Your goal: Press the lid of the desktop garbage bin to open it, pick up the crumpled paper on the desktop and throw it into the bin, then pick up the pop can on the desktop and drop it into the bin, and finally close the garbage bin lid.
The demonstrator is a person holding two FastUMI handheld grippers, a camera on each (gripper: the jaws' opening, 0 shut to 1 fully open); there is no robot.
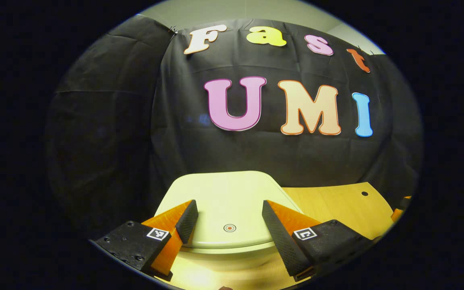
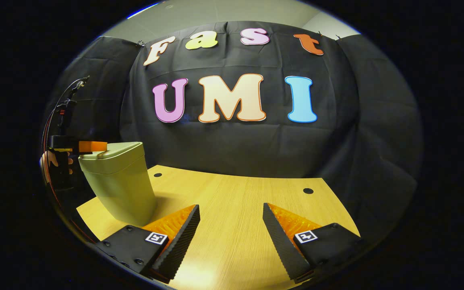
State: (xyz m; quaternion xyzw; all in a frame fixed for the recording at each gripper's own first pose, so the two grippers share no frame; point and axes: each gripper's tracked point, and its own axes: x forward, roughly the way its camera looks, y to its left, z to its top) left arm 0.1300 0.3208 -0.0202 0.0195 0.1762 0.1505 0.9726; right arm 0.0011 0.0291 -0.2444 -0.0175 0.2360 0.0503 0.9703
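The pale green desktop bin [image 2: 117, 185] stands at the table's left end with its lid [image 2: 115, 151] down. In the left gripper view the lid [image 1: 228, 193] lies just under my open left gripper [image 1: 229, 203], and a small round button mark [image 1: 229, 228] sits near the lid's front edge between the fingers. The right gripper view shows that left gripper [image 2: 91, 146], held by a hand [image 2: 50, 161], level with the lid's far-left edge. My right gripper [image 2: 230, 206] is open over bare table to the right of the bin, with nothing between its fingers.
The wooden table [image 2: 236, 189] stretches right of the bin, with small round holes [image 2: 308, 190] [image 2: 158, 175] near its back edge. Black cloth walls close in behind and at both sides. A cable [image 2: 65, 104] rises behind the left hand.
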